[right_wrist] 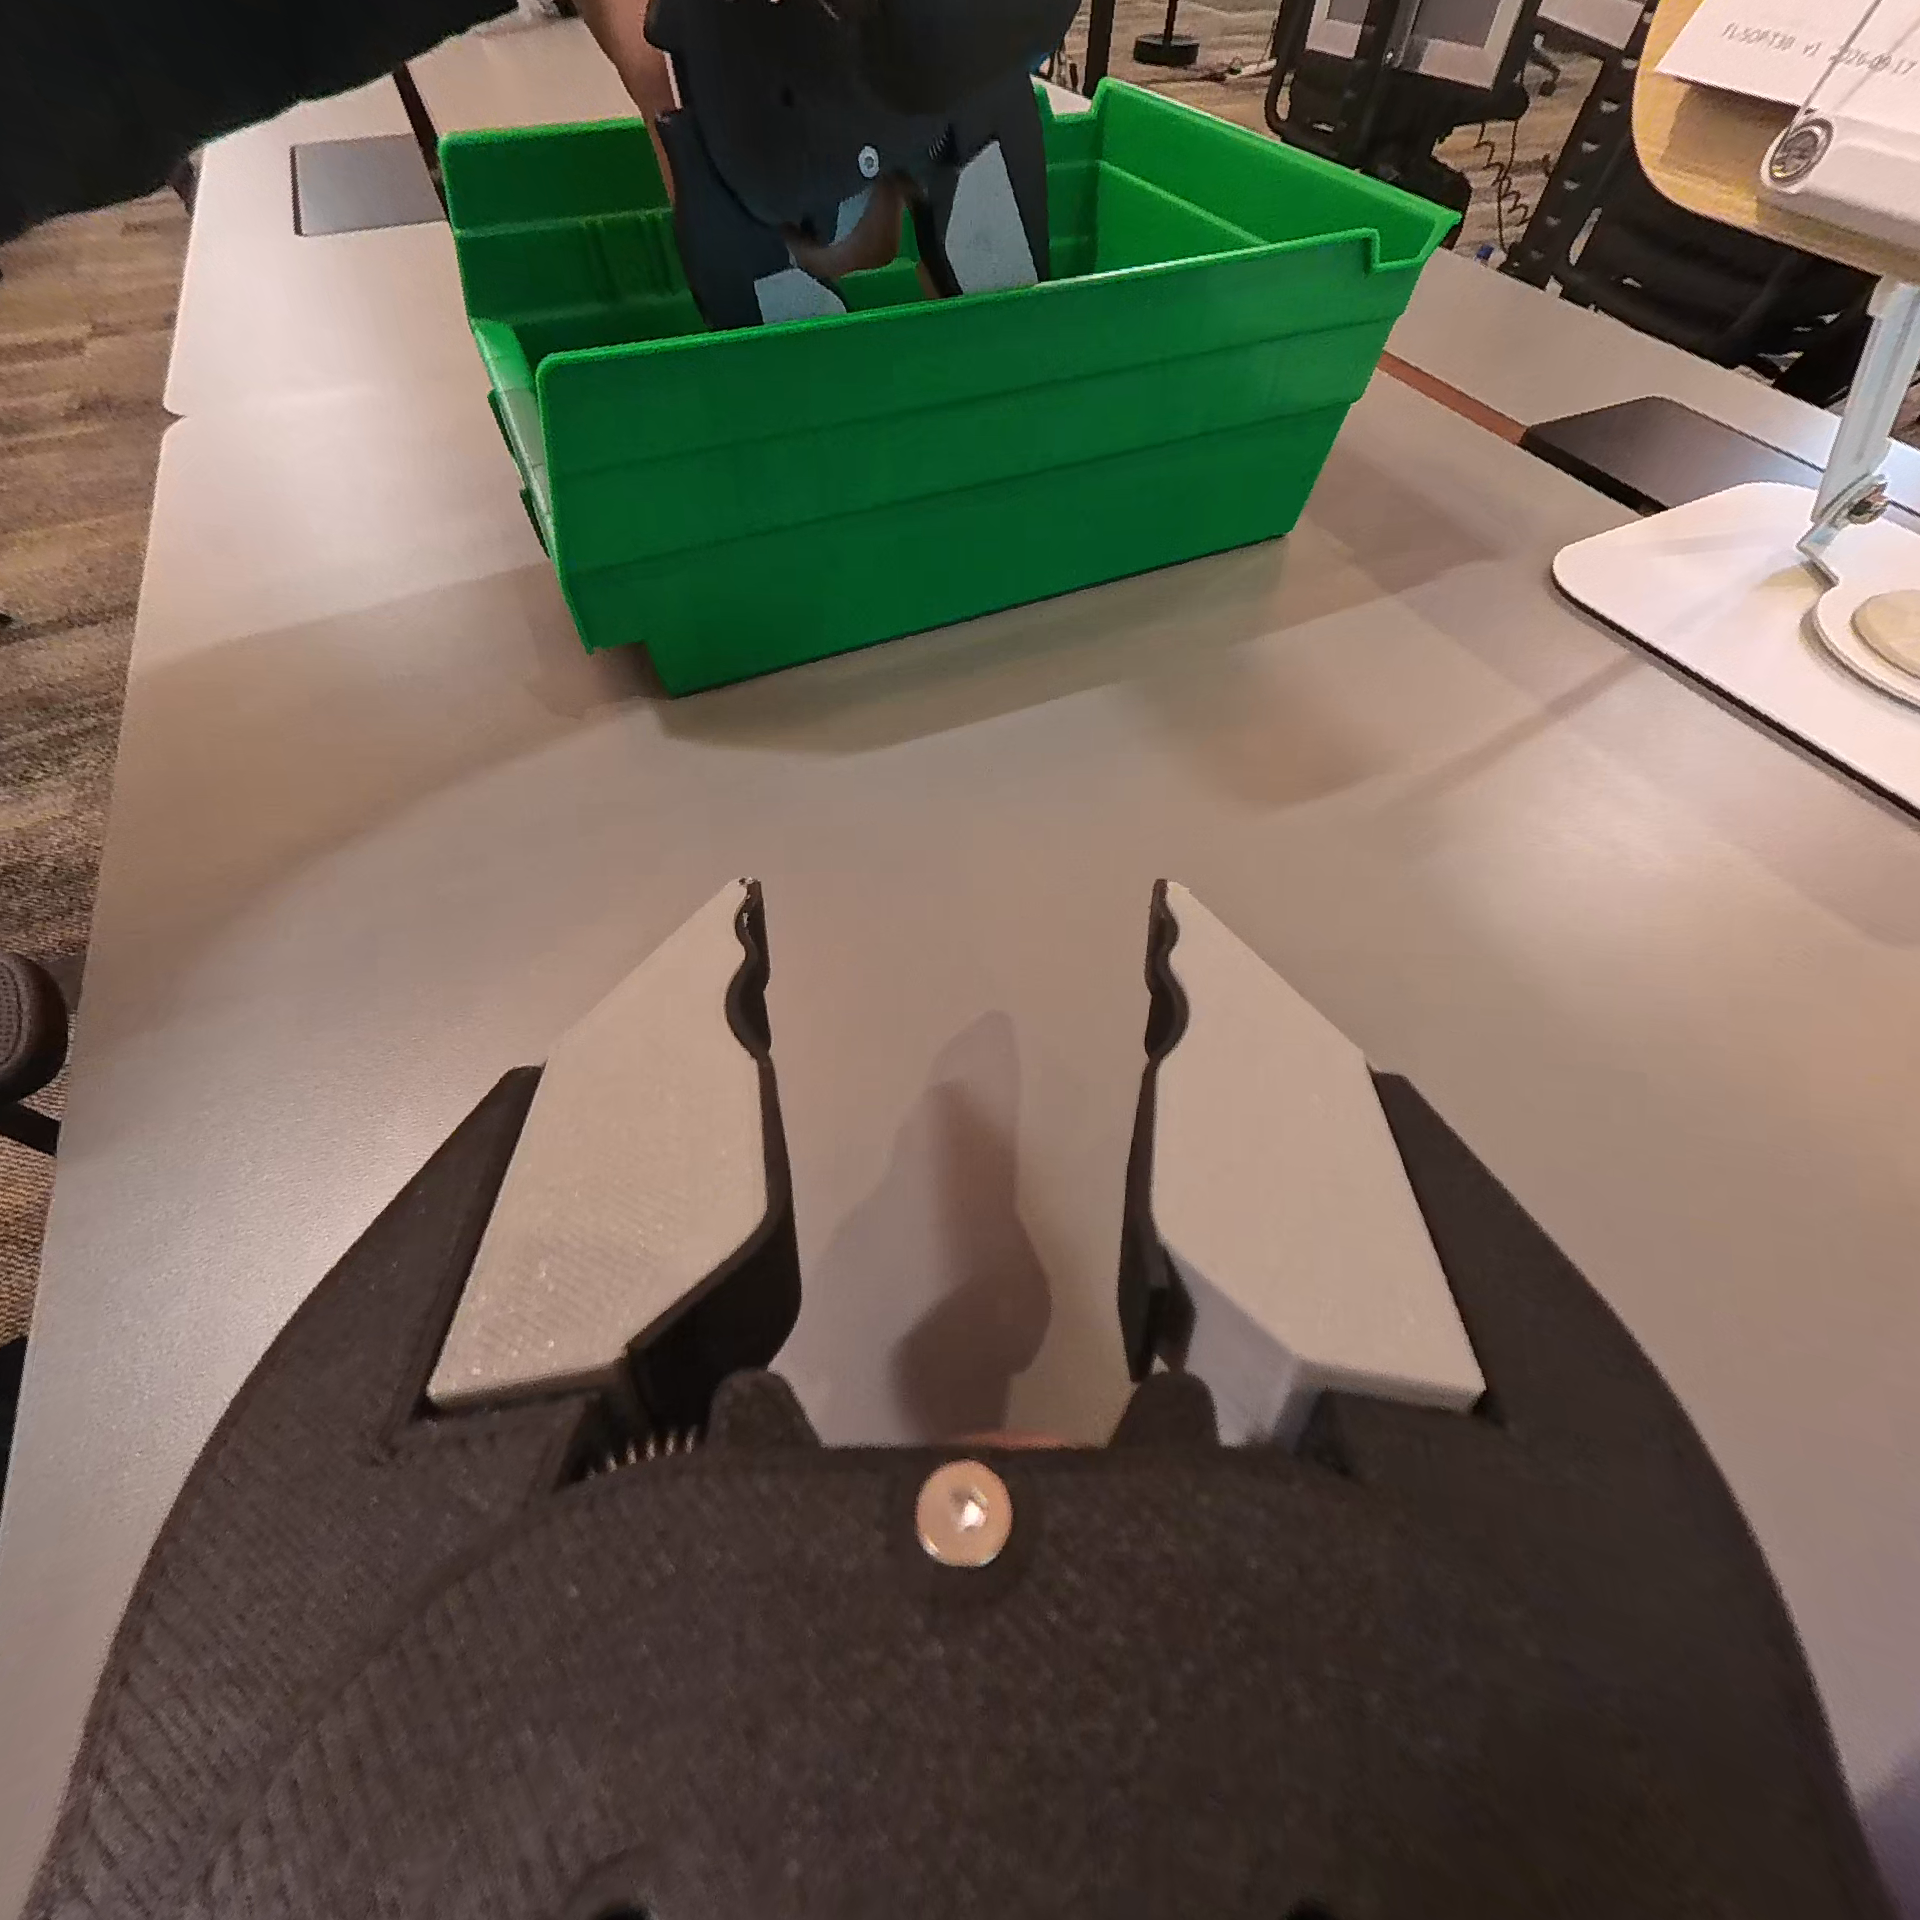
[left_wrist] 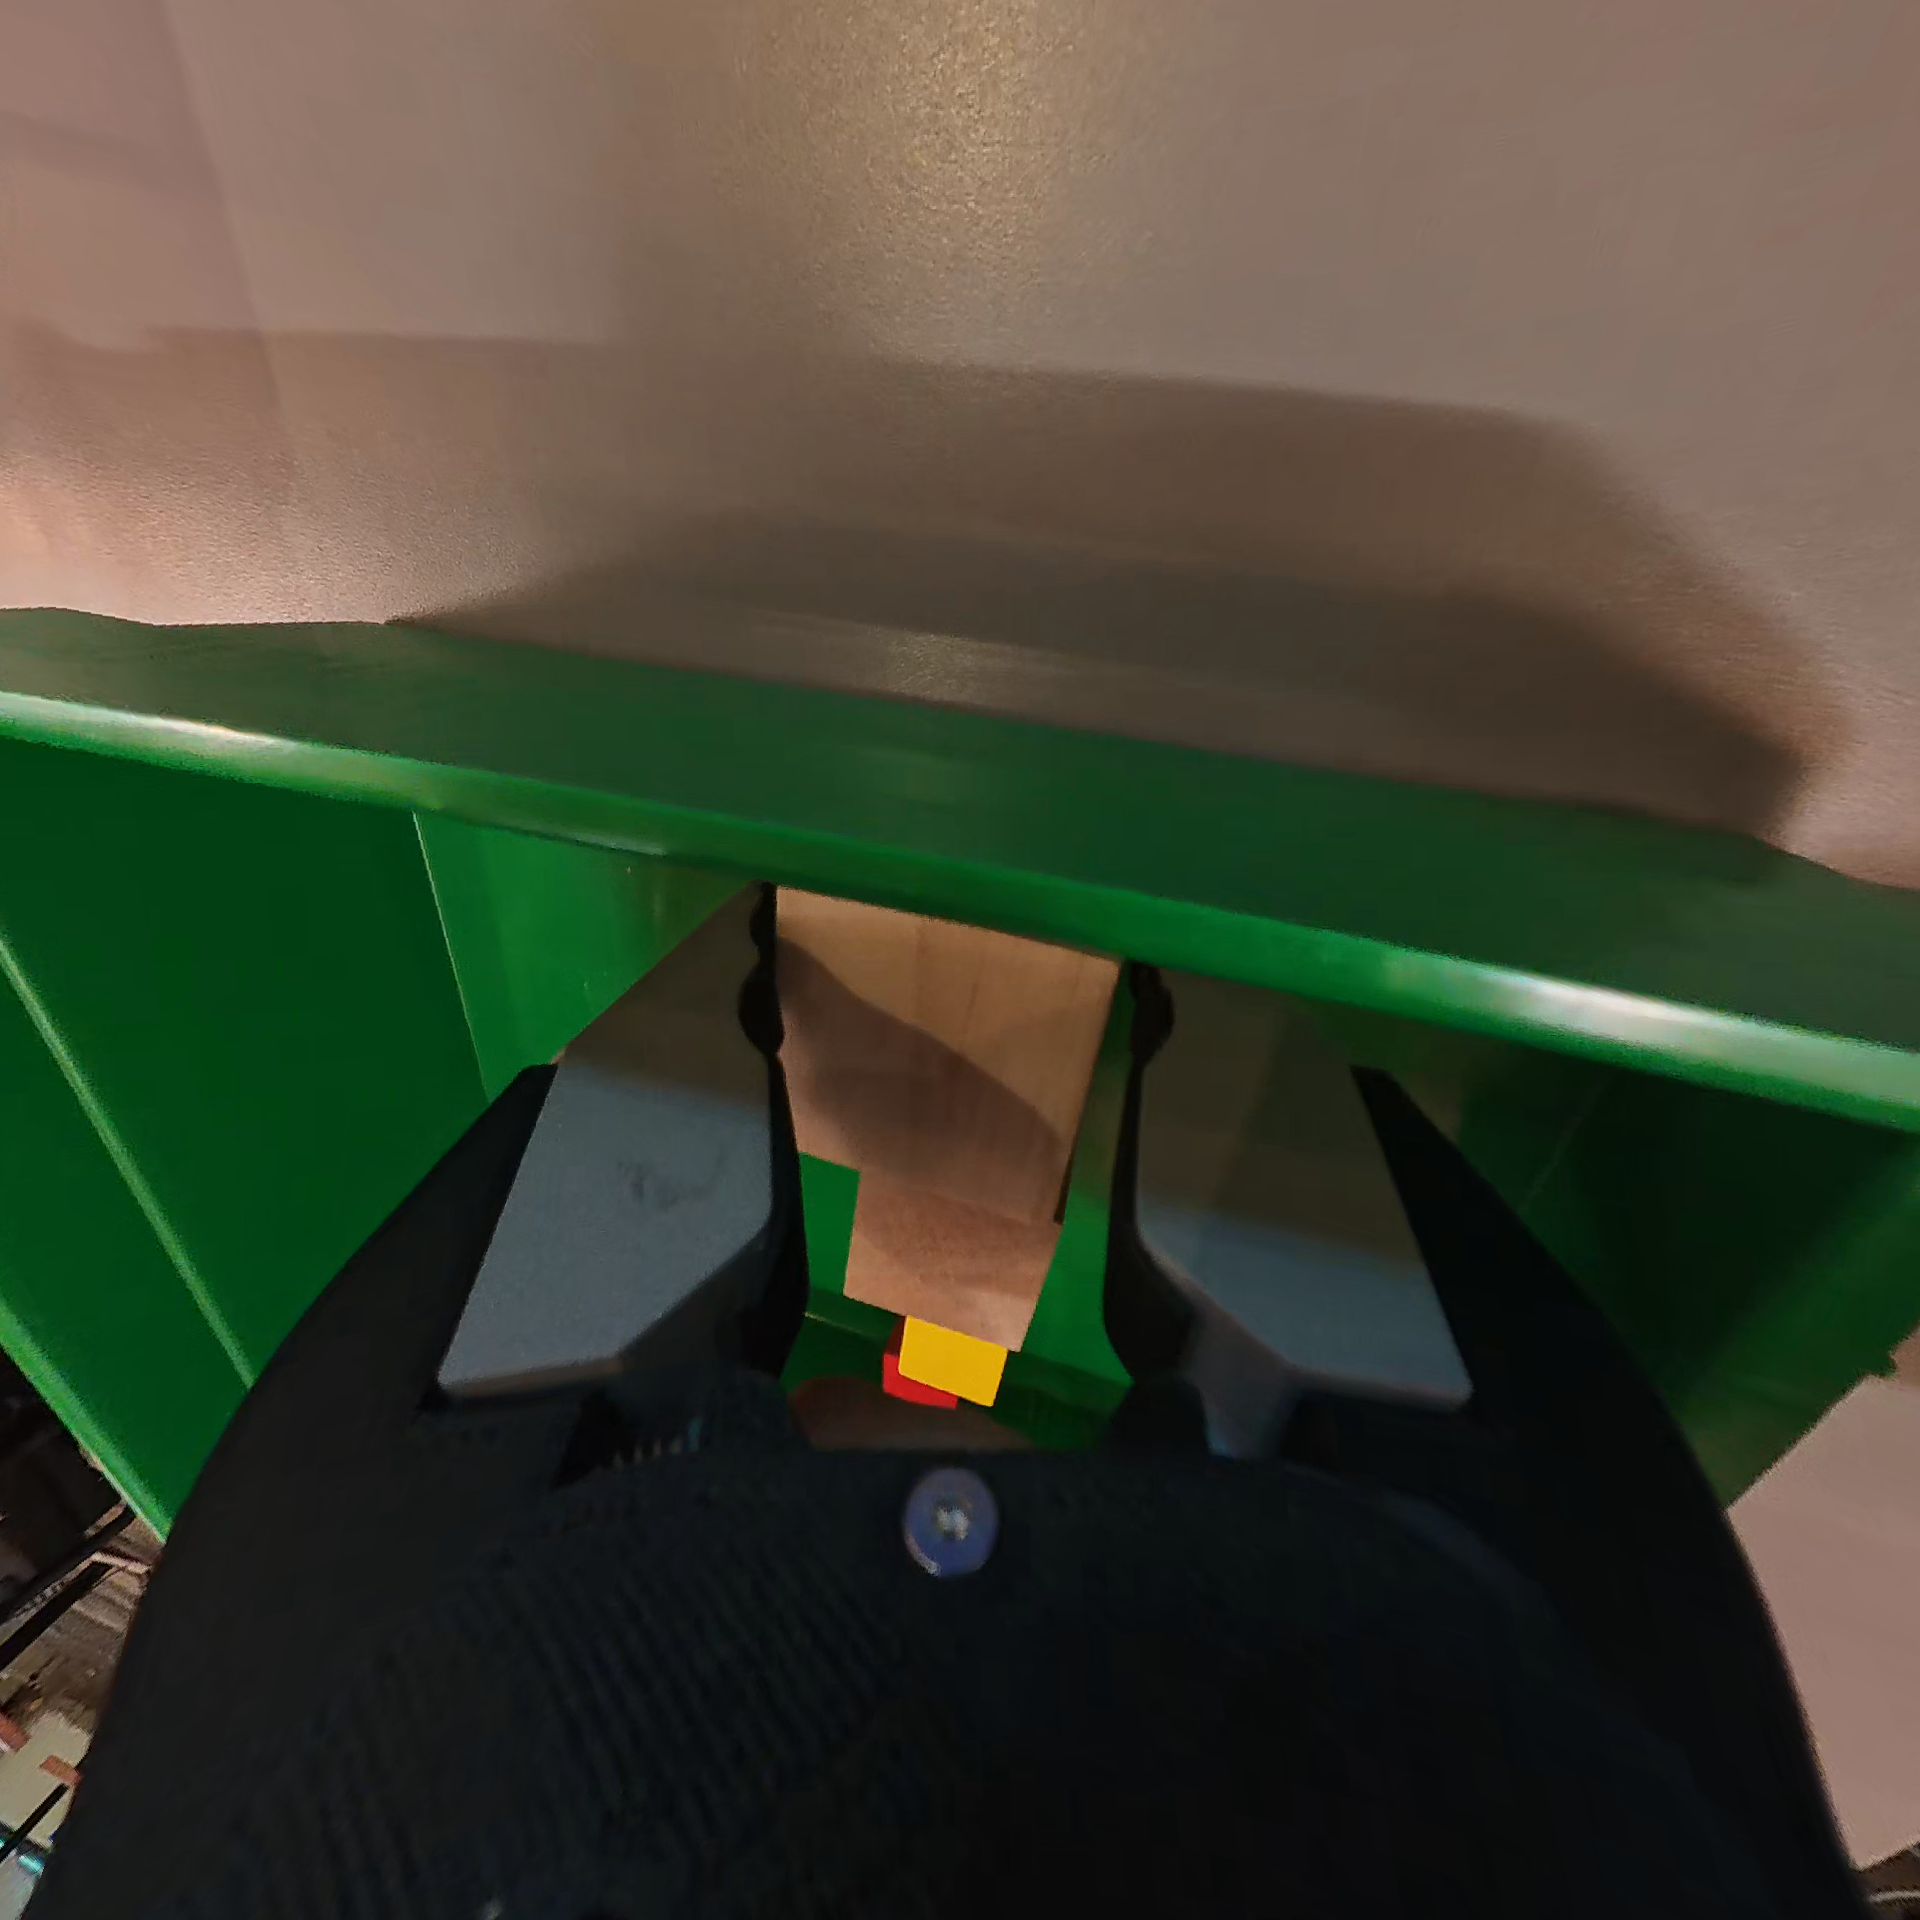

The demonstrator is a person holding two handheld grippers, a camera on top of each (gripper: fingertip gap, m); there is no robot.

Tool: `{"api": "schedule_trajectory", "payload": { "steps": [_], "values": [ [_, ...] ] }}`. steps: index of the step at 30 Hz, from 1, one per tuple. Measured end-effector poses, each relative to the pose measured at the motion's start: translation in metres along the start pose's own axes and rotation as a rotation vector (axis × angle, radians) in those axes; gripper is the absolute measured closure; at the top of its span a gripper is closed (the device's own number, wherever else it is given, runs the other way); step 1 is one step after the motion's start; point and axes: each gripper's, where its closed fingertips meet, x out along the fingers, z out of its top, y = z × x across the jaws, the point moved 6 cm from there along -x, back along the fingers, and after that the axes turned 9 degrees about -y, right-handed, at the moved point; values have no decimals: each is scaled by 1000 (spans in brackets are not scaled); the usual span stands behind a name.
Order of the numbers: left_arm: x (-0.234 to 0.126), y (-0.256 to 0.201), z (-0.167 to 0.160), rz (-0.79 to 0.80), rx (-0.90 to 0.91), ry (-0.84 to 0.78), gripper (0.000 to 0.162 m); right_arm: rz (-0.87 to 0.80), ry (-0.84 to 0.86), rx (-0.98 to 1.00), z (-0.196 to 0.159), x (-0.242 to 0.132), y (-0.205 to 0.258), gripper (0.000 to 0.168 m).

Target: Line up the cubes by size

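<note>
Grey surface [right_wrist: 416, 831] carries a green bin [right_wrist: 935, 468] at upper centre; office chairs [right_wrist: 1382, 94] behind. Right tongs [right_wrist: 956, 935] released, empty. Left tongs [left_wrist: 945, 935] released inside the bin over wooden cubes [left_wrist: 935, 1060].

The left wrist view sits inside the green bin [left_wrist: 935, 790], close up, looking steeply down past its fingers at the bin's floor and wall. The right wrist view looks level across the table [right_wrist: 1039, 810] from well back, facing the bin [right_wrist: 935, 499]. Both share the bin.
</note>
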Motion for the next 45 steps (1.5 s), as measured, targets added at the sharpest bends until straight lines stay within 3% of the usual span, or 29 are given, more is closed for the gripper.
{"api": "schedule_trajectory", "payload": {
  "steps": [22,31,37,45],
  "values": [
    [-11,-3,-1,44,62,-41,99,5,-2,-1,1,-1,1,99],
    [-63,-1,-3,298,-29,-343,99,44,-40,26,9,-6,1,98],
    [-96,-19,2,398,-26,-496,100,219,-88,126,19,-10,11,96],
    [-137,-54,57,492,132,-718,100,495,-207,297,44,-20,30,87]
  ]
}}
